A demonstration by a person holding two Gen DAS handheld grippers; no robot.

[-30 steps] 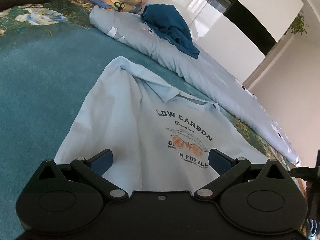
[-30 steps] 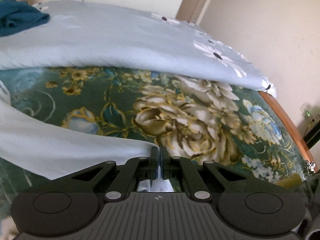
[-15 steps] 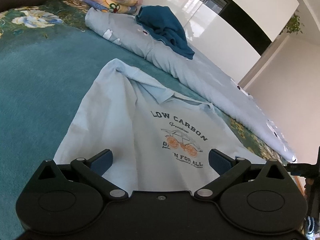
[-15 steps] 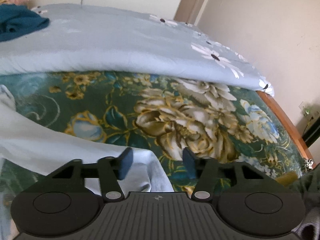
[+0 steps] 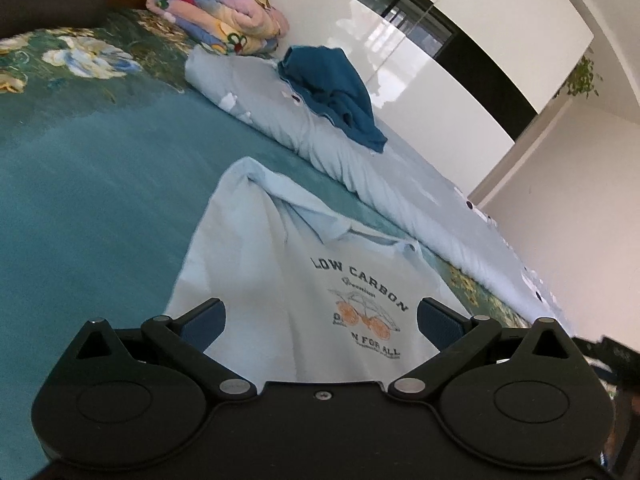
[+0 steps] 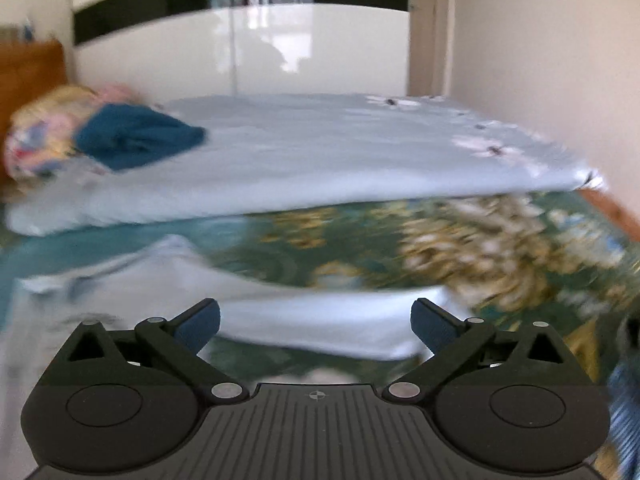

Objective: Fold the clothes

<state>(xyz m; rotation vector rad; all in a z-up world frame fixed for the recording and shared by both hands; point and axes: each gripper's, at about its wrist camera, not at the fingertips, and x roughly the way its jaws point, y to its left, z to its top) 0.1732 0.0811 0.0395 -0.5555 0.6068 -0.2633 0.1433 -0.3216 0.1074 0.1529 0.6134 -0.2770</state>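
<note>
A pale blue T-shirt [image 5: 280, 280] printed "LOW CARBON" lies flat on the teal floral bedspread [image 5: 80, 184], one sleeve folded over its chest. My left gripper [image 5: 320, 320] is open and empty, just above the shirt's lower part. In the blurred right wrist view the shirt [image 6: 304, 320] lies in front of my right gripper [image 6: 316, 324], which is open and empty above the shirt's edge.
A folded grey-blue quilt [image 5: 360, 160] runs along the far side, with a dark blue garment [image 5: 336, 96] bunched on it; both show in the right wrist view, the quilt [image 6: 320, 160] and the garment [image 6: 136, 140]. A colourful rolled blanket [image 5: 216, 20] lies by the headboard.
My right gripper has opened, let go of the shirt's edge, and swung up and to the left. My left gripper has stayed open and has pulled back a little from the shirt.
</note>
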